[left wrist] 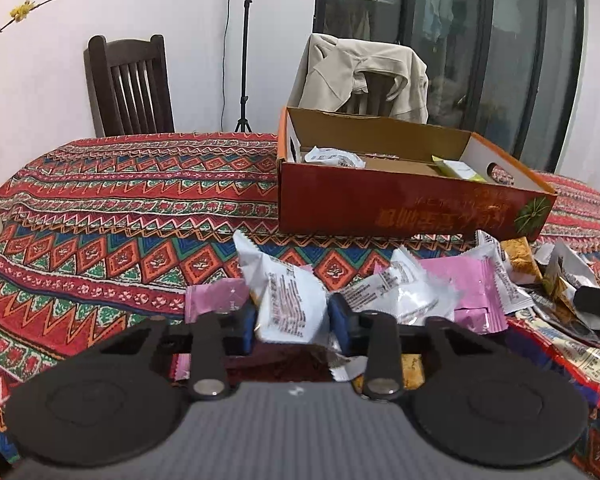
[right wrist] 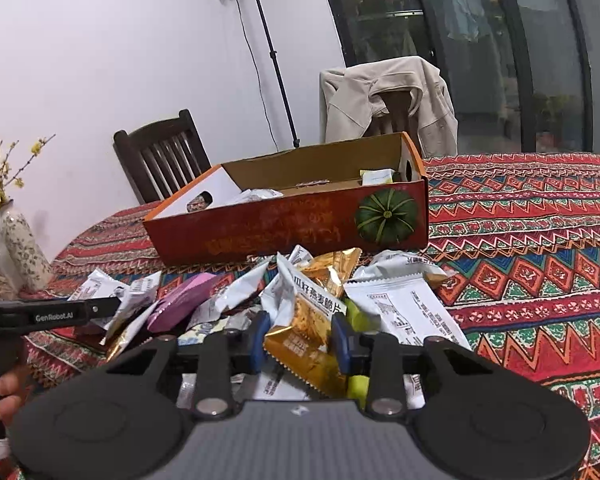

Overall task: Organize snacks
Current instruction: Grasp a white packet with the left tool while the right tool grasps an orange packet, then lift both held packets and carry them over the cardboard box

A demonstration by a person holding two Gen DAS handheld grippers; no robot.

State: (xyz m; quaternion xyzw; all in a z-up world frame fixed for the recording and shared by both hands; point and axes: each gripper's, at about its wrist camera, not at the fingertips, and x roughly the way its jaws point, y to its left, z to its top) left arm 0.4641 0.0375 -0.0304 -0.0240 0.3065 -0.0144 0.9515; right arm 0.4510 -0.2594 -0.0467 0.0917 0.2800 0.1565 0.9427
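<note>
White packet [left wrist: 290, 304] pinched in left gripper [left wrist: 292, 322], gold packet [right wrist: 306, 340] in right gripper [right wrist: 300, 340], lower ends hidden.

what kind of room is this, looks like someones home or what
Most likely a home dining area: a table under a patterned tablecloth, wooden dining chairs, one draped with a beige jacket, and a flower vase at the table's edge.

snack packets [right wrist: 260, 300] before box [right wrist: 260, 232], on table [right wrist: 540, 240]
</note>
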